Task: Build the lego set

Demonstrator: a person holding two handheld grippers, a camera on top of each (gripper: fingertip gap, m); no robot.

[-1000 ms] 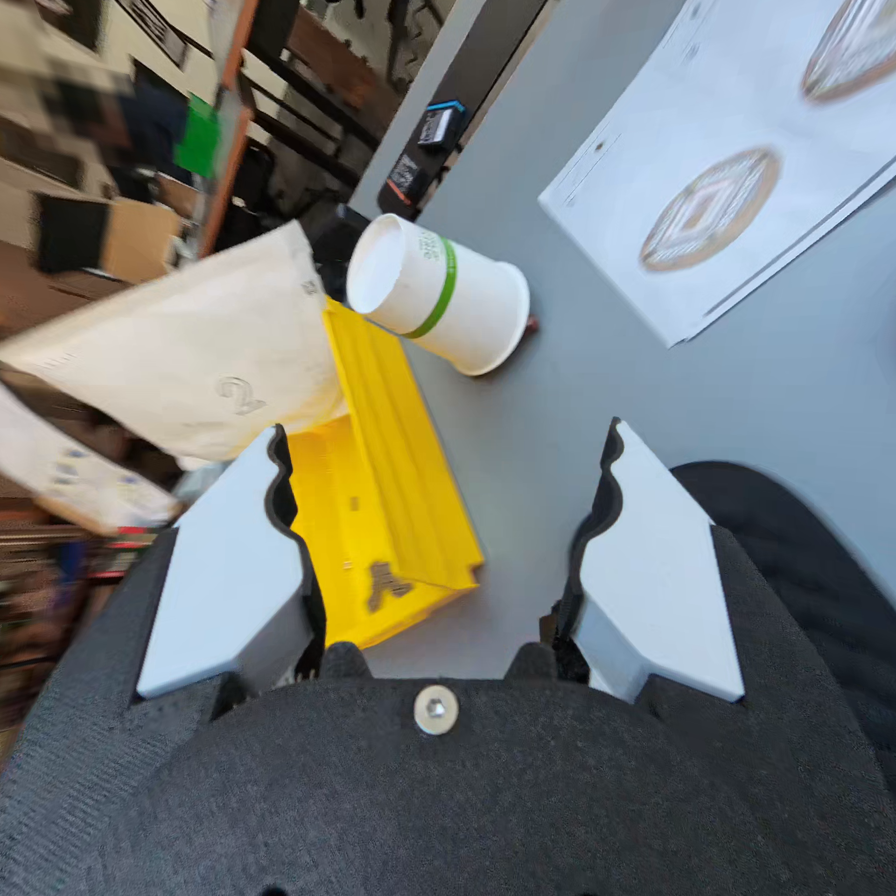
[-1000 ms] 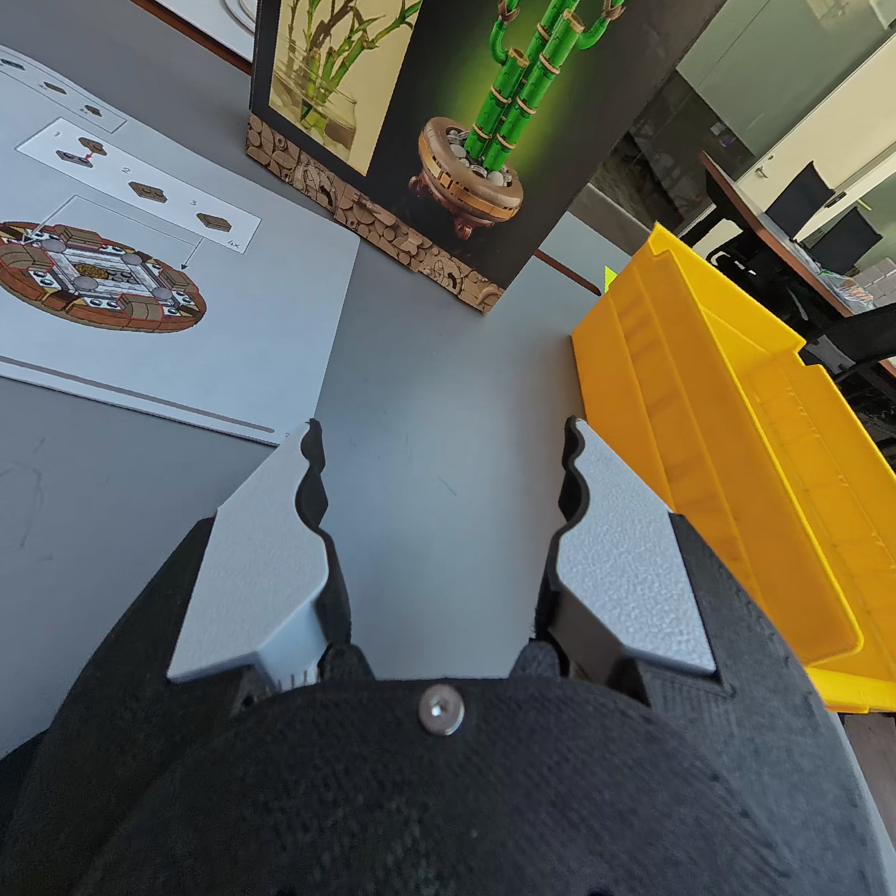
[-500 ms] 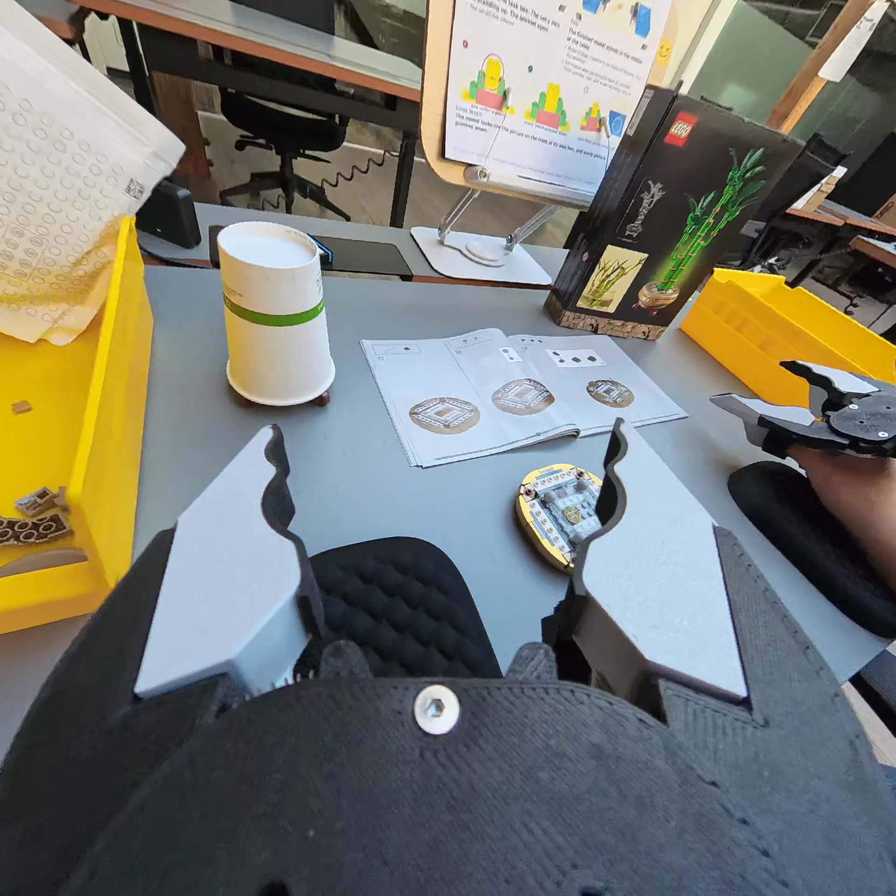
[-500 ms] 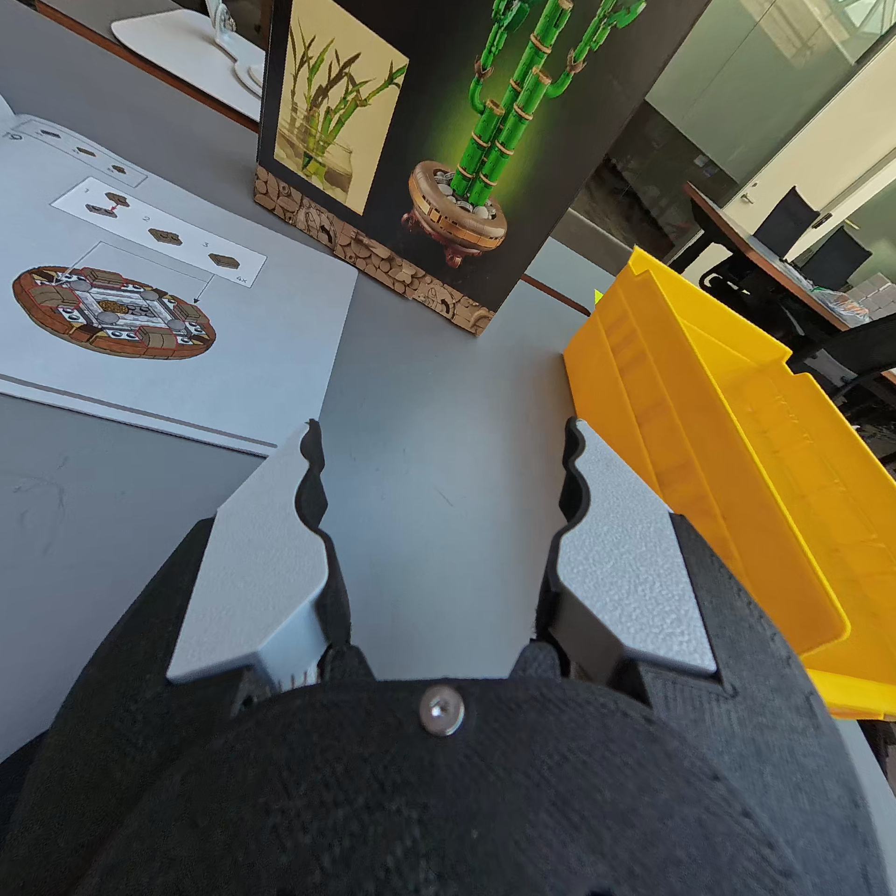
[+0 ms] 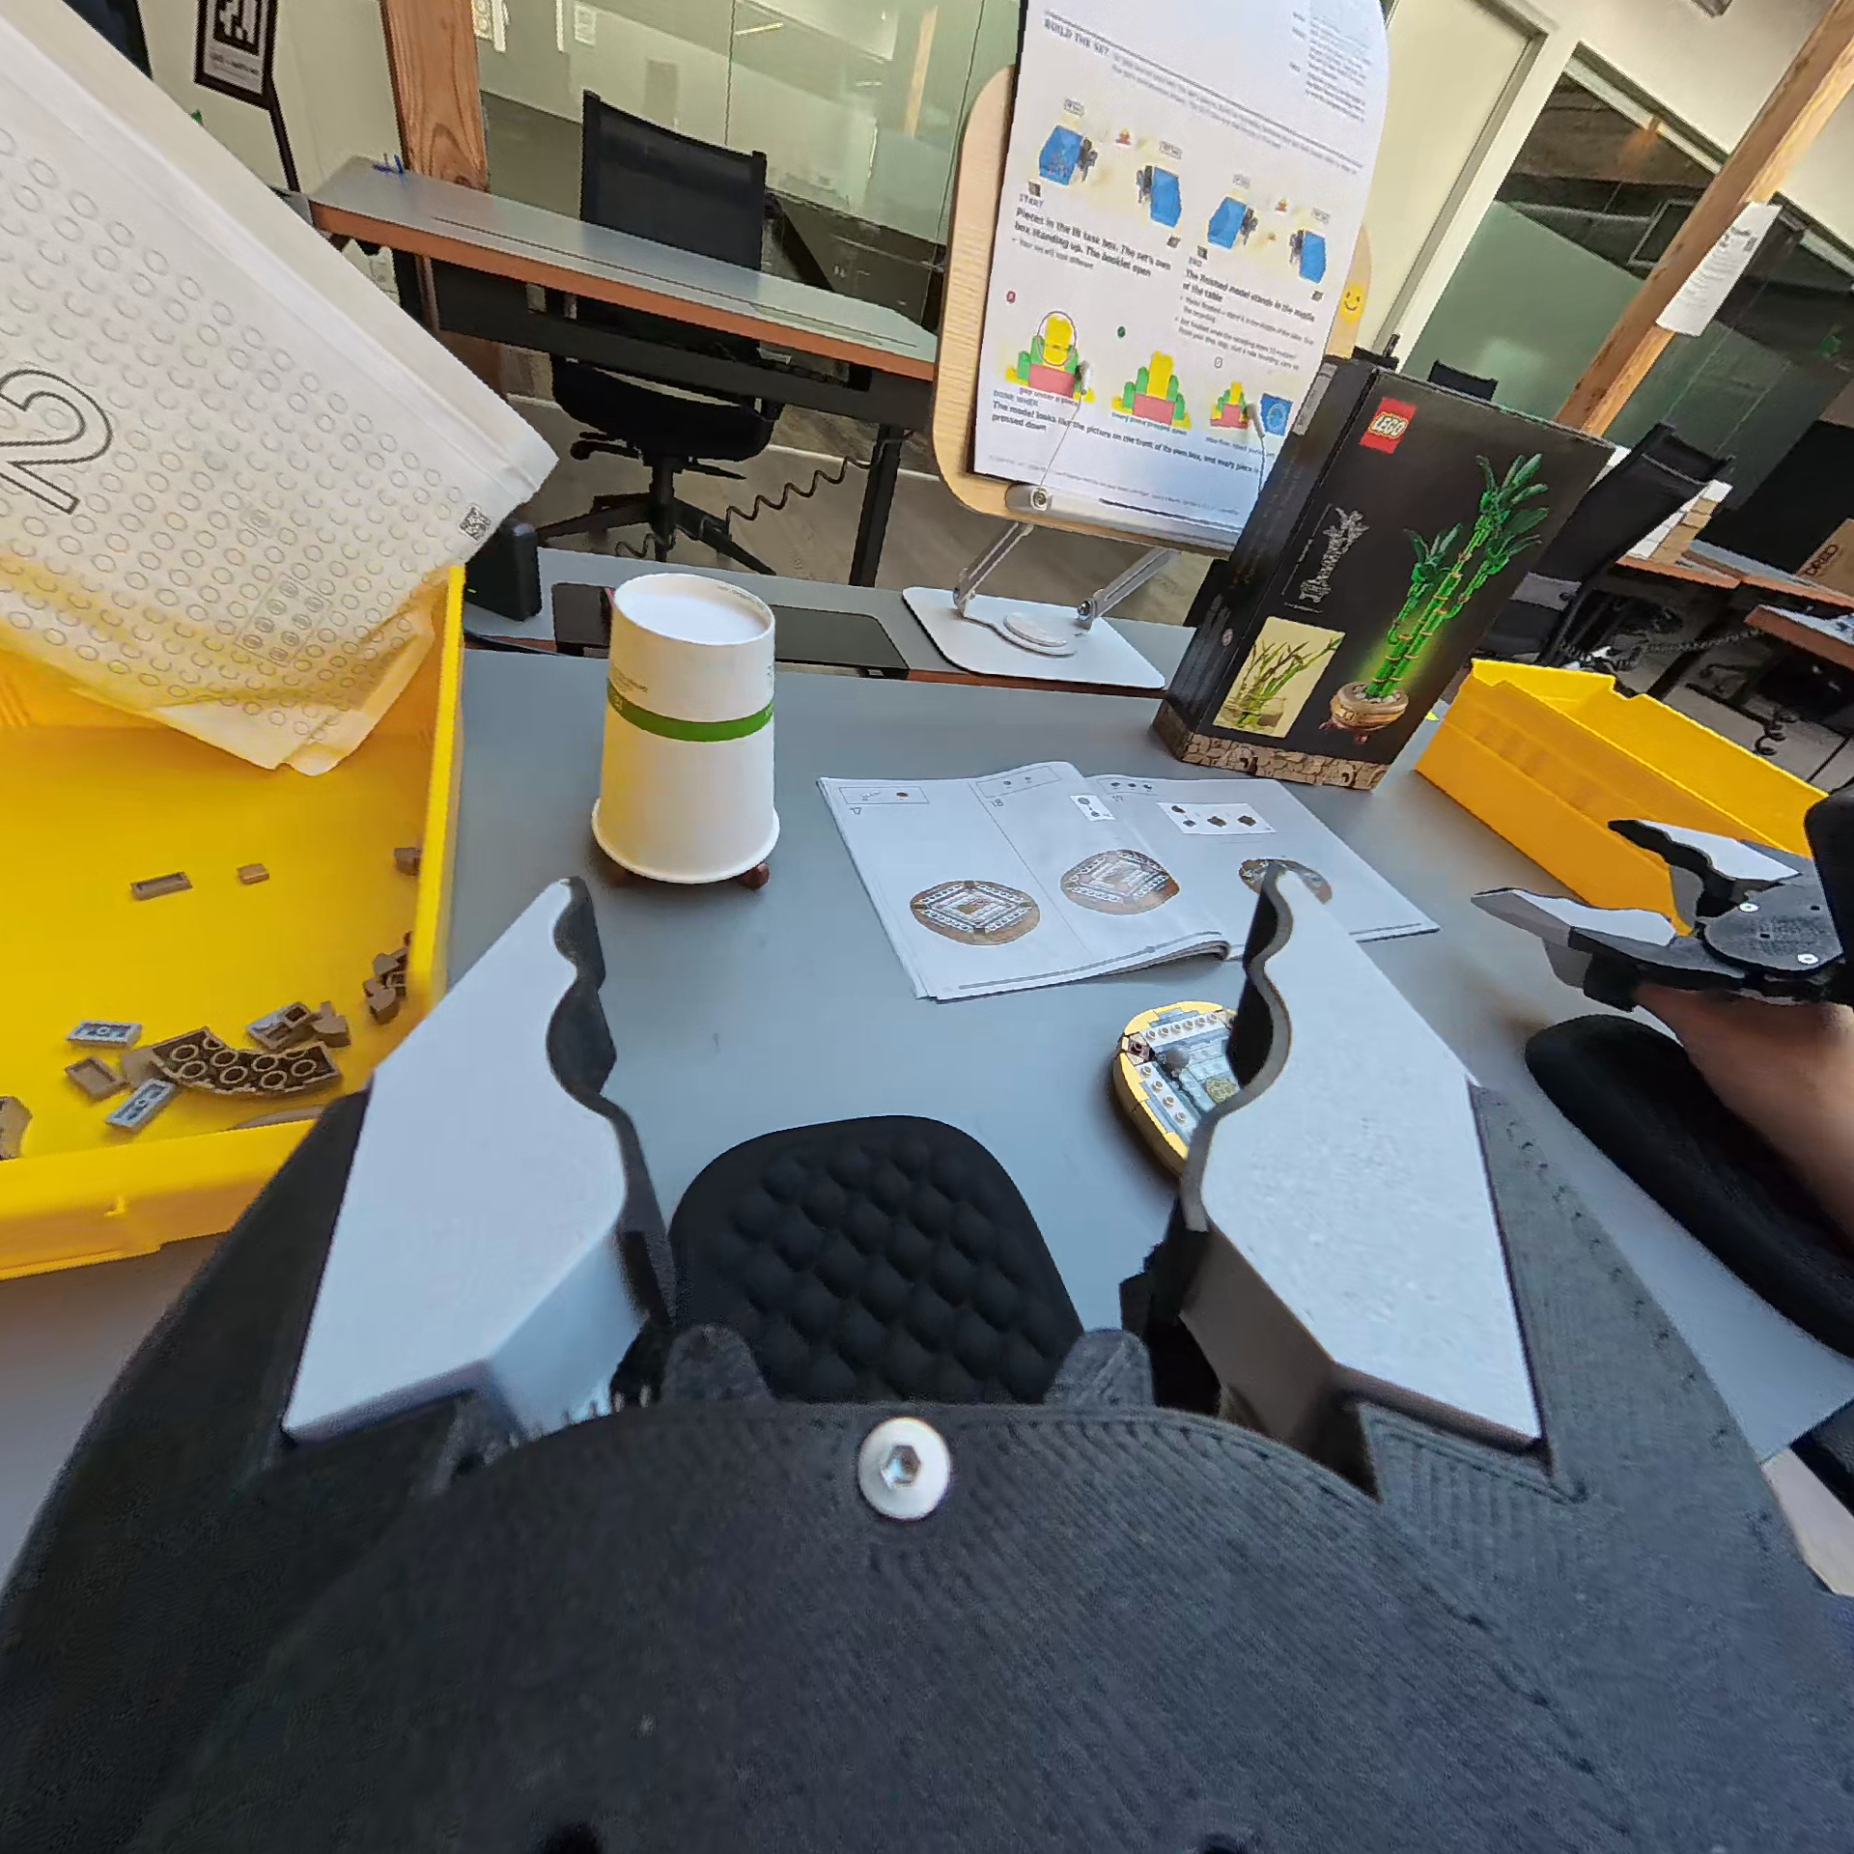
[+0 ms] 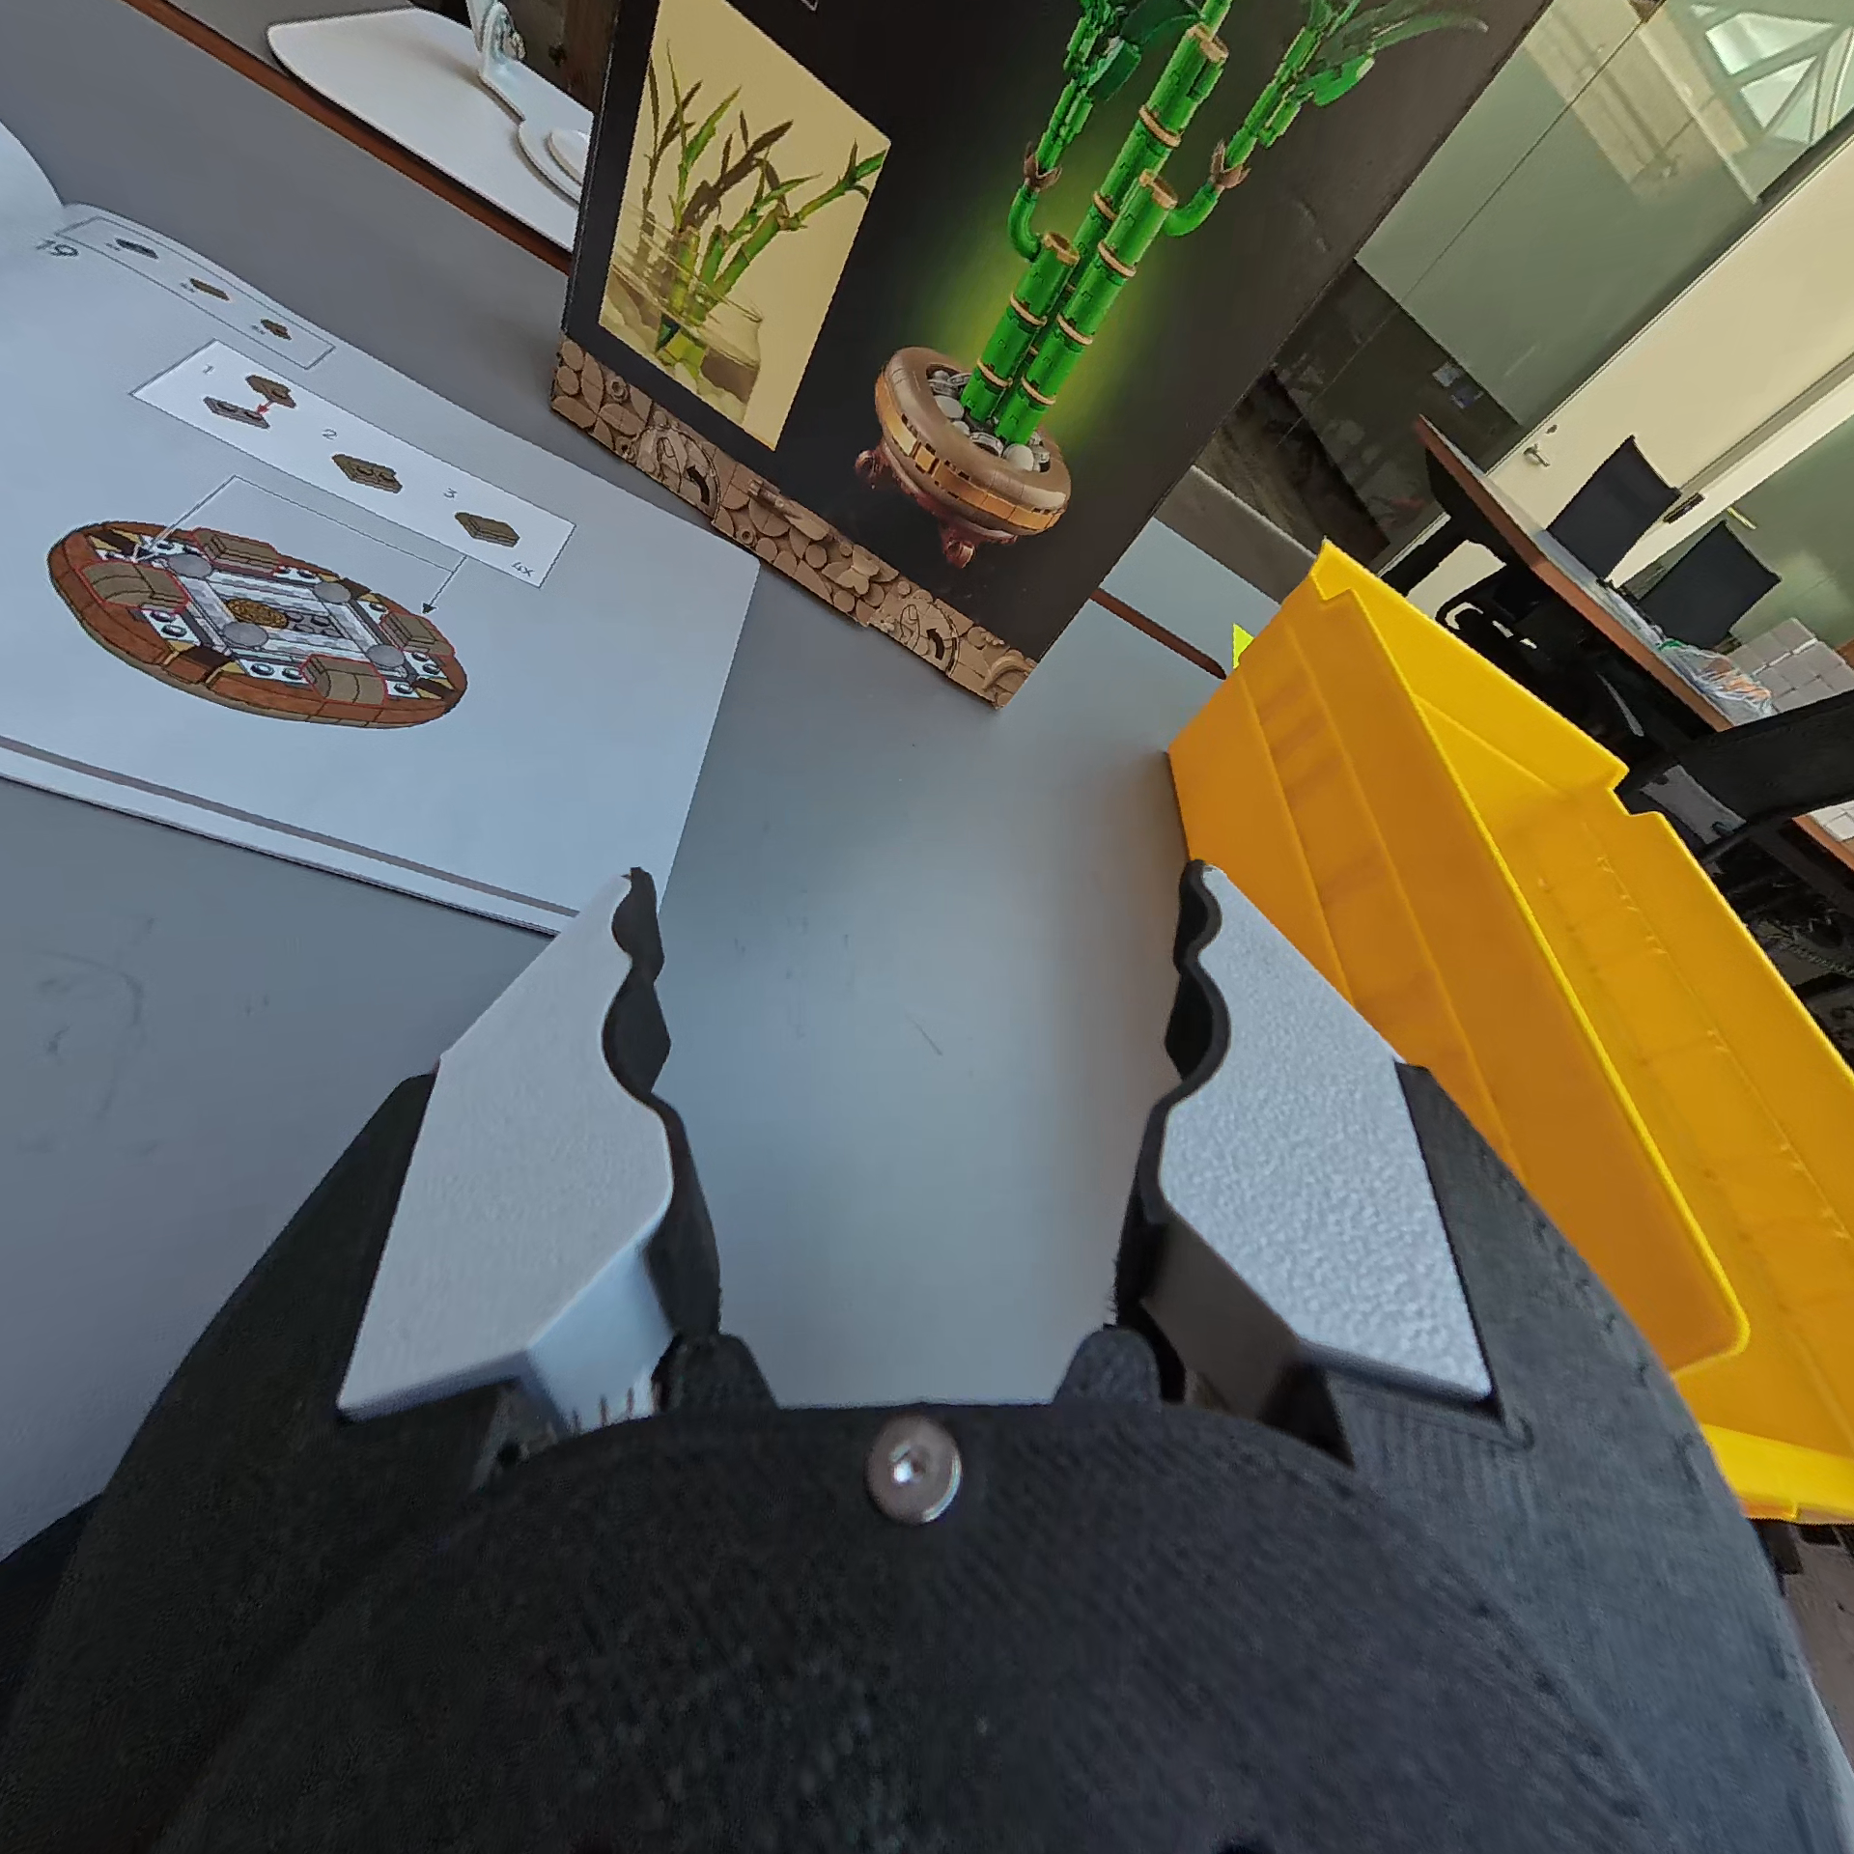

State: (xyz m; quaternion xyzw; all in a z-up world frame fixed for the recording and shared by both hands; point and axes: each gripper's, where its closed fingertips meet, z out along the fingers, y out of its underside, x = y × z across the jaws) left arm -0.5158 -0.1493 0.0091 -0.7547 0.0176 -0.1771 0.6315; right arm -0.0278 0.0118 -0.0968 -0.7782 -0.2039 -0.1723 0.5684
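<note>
Both claws are being held wide open with nothing gripped. The left gripper (image 5: 918, 908) is being hovered over the grey table (image 5: 803, 1003), right above a black quilted pad (image 5: 863, 1254). The round lego base (image 5: 1174, 1078) is being partly hidden behind its right finger, just below the open instruction booklet (image 5: 1053, 883). Loose brown and grey pieces (image 5: 241, 1053) are being kept in the yellow bin (image 5: 441, 803) at left, with a white numbered bag (image 5: 201, 482) being propped over it. An upturned paper cup (image 5: 687, 732) is being left near the bin. The right gripper (image 6: 913, 883) is being aimed at bare table between the booklet and a second yellow bin (image 6: 1455, 953), the lego box (image 6: 953, 301) being stood behind.
</note>
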